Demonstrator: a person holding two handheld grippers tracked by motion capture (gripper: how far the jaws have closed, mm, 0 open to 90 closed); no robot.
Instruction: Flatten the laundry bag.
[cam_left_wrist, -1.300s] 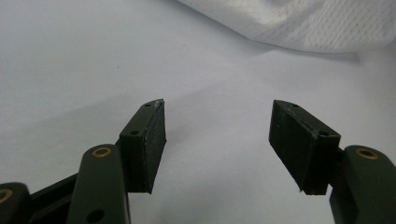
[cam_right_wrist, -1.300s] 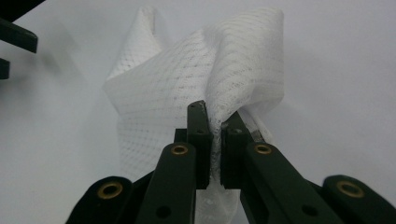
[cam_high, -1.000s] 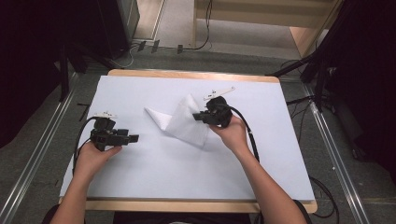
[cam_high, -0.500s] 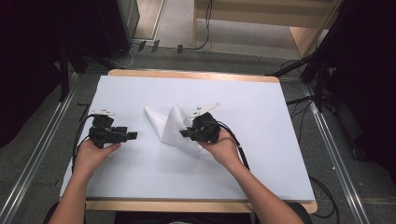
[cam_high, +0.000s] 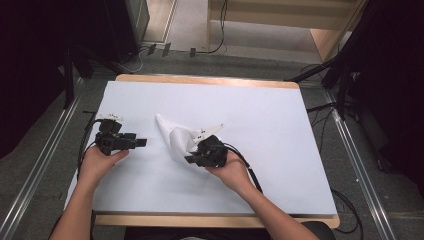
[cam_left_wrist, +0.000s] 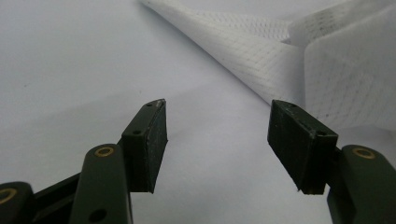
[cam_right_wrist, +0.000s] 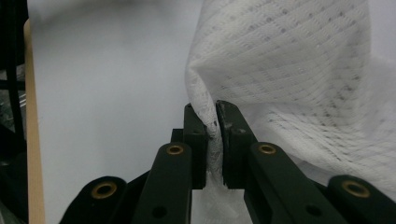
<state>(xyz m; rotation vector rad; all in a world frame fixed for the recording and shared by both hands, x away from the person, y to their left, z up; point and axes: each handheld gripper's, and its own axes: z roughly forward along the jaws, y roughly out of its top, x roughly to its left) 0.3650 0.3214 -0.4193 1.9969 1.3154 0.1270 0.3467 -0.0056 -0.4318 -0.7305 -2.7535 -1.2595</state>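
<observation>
Right tool (cam_right_wrist: 212, 140) is pinching a fold of the soft, light white mesh cloth (cam_high: 179, 140) at frame centre, left tool (cam_left_wrist: 219, 140) is sitting spread; grab edges, it is flopping.

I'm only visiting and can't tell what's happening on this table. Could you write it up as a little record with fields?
Surface: white table top with a wooden edge
Item in hand: white mesh cloth, partly folded and bunched
Right tongs: shut on a fold of the cloth; the jaws have just been easing slightly
Left tongs: open, nothing between them, pointing at the cloth from beside it
Person: both hands on the tongs
</observation>
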